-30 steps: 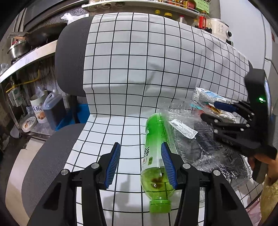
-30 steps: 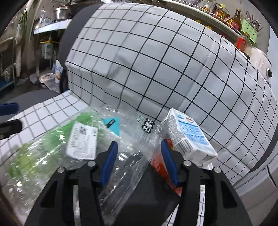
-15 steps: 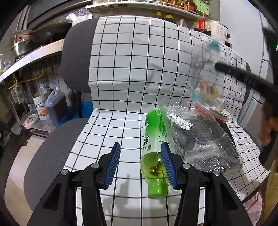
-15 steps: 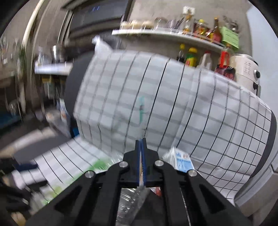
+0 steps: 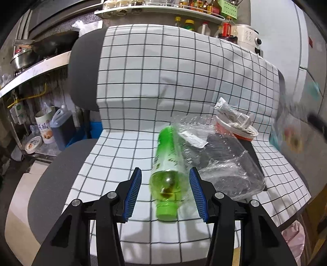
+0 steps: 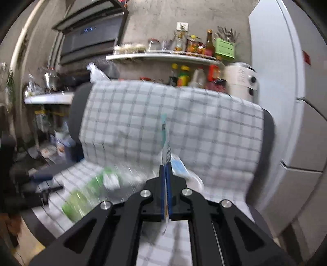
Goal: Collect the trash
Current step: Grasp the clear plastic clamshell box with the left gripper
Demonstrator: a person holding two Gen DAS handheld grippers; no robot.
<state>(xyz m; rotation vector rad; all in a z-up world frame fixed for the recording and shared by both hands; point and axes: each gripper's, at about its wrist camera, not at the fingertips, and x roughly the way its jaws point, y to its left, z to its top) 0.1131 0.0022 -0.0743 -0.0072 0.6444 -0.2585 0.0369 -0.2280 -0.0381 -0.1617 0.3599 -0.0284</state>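
Observation:
A green plastic bottle lies on the checked cloth over the chair, cap toward me. My left gripper is open, its blue pads either side of the bottle's neck end. A crumpled clear plastic container lies right of the bottle, with a red-and-white lid and a crushed carton behind it. My right gripper is shut on a thin clear plastic wrapper, held edge-on above the chair; the wrapper shows blurred at the right edge of the left wrist view.
A grey chair back stands behind the cloth. A shelf with bottles runs along the wall. A blue jug and tins stand on the floor at left. A fridge stands at right. A pink bag hangs low right.
My right gripper shut on the thin wrapper and lifted it up and back to the right, away from the chair. My left gripper stayed open around the green bottle.

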